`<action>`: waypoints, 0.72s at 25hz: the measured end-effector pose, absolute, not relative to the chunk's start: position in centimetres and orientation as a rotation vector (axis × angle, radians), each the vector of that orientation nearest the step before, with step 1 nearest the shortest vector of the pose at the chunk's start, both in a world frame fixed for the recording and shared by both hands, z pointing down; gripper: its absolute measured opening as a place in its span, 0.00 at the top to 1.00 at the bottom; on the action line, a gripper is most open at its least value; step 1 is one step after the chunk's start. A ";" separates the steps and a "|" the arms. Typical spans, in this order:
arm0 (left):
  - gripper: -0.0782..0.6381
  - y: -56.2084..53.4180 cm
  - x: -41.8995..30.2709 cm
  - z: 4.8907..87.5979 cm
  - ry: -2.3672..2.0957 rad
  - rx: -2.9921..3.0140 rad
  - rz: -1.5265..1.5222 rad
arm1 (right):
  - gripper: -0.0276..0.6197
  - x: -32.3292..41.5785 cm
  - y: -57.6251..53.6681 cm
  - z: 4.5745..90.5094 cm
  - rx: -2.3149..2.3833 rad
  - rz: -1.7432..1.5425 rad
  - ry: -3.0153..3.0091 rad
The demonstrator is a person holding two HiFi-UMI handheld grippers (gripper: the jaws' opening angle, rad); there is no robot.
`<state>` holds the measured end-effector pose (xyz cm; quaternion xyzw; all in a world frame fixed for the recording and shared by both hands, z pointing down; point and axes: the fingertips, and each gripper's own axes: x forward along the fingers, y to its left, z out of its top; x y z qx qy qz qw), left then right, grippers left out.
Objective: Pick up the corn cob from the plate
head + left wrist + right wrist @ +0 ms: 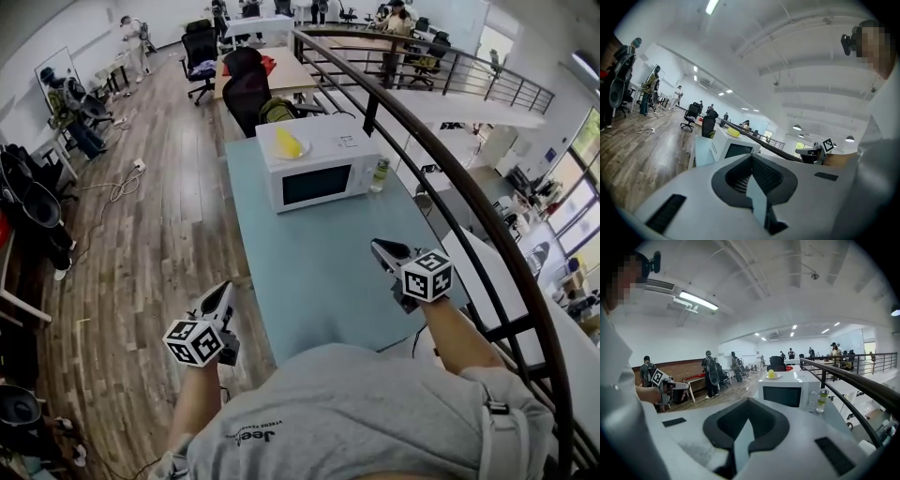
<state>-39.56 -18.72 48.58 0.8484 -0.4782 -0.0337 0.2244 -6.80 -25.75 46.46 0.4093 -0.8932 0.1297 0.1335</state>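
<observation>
Hand-held grippers come nearest. The left hand-held gripper (pixel 223 292) hangs off the worktop's left edge, and the right hand-held gripper (pixel 382 251) hovers over the near right part of the worktop (pixel 309 272). Both have their jaws together with nothing between them.

Farther along, a microwave (pixel 319 183) stands on the worktop with a bottle (pixel 380 173) just beside its right end. On the microwave's top sits a plate (pixel 304 151), and the corn cob (pixel 288 143) lies on it, well apart from both grippers.

The cob is probably light and stiff, and being rounded it may roll or slip. A grip across its middle, with the jaws square to its length, looks safest.

From the head view its long axis seems to run from near right to far left. Which end is the tip is too small to tell.
</observation>
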 end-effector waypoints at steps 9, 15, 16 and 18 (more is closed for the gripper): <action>0.88 -30.1 -35.3 47.0 -1.389 2.306 0.067 | 0.93 -4.6 -35.9 48.5 1.017 0.392 -2.648; 0.88 -42.1 -30.3 45.9 -1.538 2.228 0.150 | 0.93 -2.1 -45.3 52.1 0.850 0.362 -2.702; 0.88 -44.0 -29.6 45.8 -1.557 2.213 0.148 | 0.93 -2.0 -46.8 52.3 0.846 0.363 -2.714; 0.88 -47.8 -28.5 45.9 -1.598 2.177 0.144 | 0.93 -2.3 -49.2 52.7 0.829 0.363 -2.745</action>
